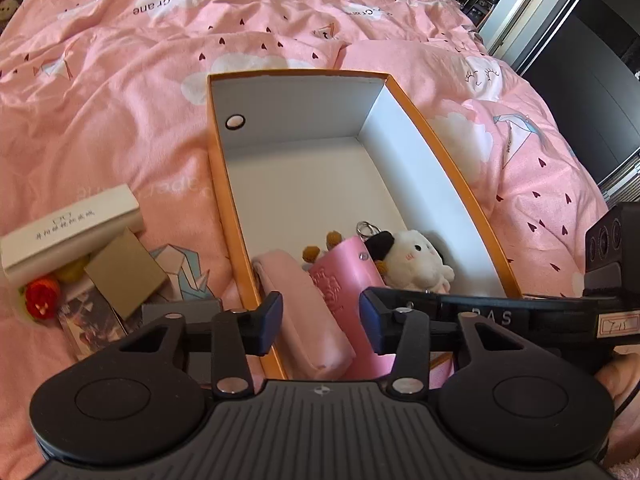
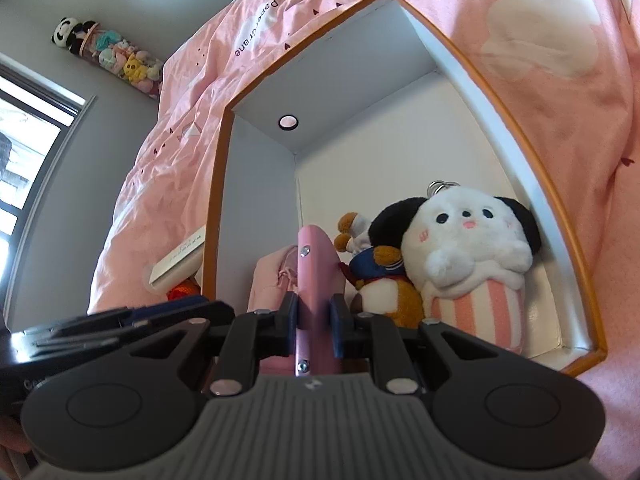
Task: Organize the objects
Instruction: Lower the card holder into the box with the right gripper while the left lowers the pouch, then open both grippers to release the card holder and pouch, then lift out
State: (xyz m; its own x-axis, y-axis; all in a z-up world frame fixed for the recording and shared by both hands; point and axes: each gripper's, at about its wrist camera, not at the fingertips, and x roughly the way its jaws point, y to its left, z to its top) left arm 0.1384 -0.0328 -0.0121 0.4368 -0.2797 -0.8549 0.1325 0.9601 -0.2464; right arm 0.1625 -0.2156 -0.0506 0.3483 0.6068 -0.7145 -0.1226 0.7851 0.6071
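Left wrist view: my left gripper (image 1: 320, 320) hangs parted over the near end of the orange box (image 1: 224, 184), clamping nothing, the pale pink pouch (image 1: 308, 312) lying below between its fingers. Right wrist view: my right gripper (image 2: 314, 316) pinches the pink leather case (image 2: 316, 276) on edge inside the box, beside the popcorn plush (image 2: 468, 264).

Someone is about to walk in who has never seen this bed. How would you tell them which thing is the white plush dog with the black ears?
Find the orange-edged box lying open on the pink bedding. At its filled end, beside the pink case and a small brown plush, sits the white plush dog against the side wall. Only it has black ears, a pink-and-white striped base and a metal key ring on top.
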